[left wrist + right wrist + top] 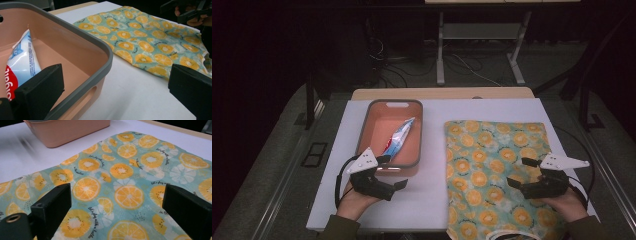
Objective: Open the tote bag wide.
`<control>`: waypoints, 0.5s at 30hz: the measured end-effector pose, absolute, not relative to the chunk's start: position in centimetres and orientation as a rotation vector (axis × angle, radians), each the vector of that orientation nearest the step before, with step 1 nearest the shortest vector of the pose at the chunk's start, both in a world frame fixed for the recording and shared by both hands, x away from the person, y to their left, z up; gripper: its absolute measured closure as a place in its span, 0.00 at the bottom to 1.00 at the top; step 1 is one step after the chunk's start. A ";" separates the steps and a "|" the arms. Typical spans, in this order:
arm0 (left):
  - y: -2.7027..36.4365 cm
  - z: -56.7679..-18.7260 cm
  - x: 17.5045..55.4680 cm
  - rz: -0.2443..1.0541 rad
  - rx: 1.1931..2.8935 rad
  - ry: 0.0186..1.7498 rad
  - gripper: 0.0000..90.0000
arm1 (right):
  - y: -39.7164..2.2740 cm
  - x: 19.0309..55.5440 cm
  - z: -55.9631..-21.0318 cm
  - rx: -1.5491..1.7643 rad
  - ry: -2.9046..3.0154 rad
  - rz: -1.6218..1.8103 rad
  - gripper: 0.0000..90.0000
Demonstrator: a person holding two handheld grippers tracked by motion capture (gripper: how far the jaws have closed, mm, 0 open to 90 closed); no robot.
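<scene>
White table [432, 200] in a dark room: both grippers, left [393, 172] and right [518, 172], gape empty; toothpaste tube [398, 138] lies in the pink bin [412, 170], citrus-print bag [492, 170] untouched along the right edge.

The cloth [497, 170] runs off the bottom edge; the pouch's [21, 65] print is perhaps partly hidden.

The basin [372, 127] looks like smooth matt plastic, salmon pink with a grey rim, and the pouch [399, 136] inside it is a glossy printed film that shines a little. The bag [497, 165] near the right edge of the table [432, 195] is soft woven cloth, matt, with an orange-slice print. The table top is a smooth white matt surface, with a strip of light wood at its far edge.
</scene>
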State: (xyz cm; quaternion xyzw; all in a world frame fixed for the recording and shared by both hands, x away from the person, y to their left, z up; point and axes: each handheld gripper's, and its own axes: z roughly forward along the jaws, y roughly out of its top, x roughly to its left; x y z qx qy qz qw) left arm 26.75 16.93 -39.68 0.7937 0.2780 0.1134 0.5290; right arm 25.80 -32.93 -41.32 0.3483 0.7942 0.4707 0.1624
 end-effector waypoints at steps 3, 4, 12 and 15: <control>16.9 -39.6 26.7 0.275 1.900 0.661 0.00 | -32.9 25.8 -41.3 0.995 2.269 1.341 0.09; 16.9 -39.6 26.7 0.275 1.900 0.661 0.00 | -32.9 25.8 -41.3 0.992 2.271 1.338 0.09; 16.6 -39.5 26.6 0.276 1.900 0.652 0.00 | -32.5 25.9 -41.6 0.971 2.390 1.287 0.15; 16.4 -39.4 26.5 0.280 1.902 0.642 0.00 | -32.2 25.7 -41.7 0.952 2.452 1.273 0.16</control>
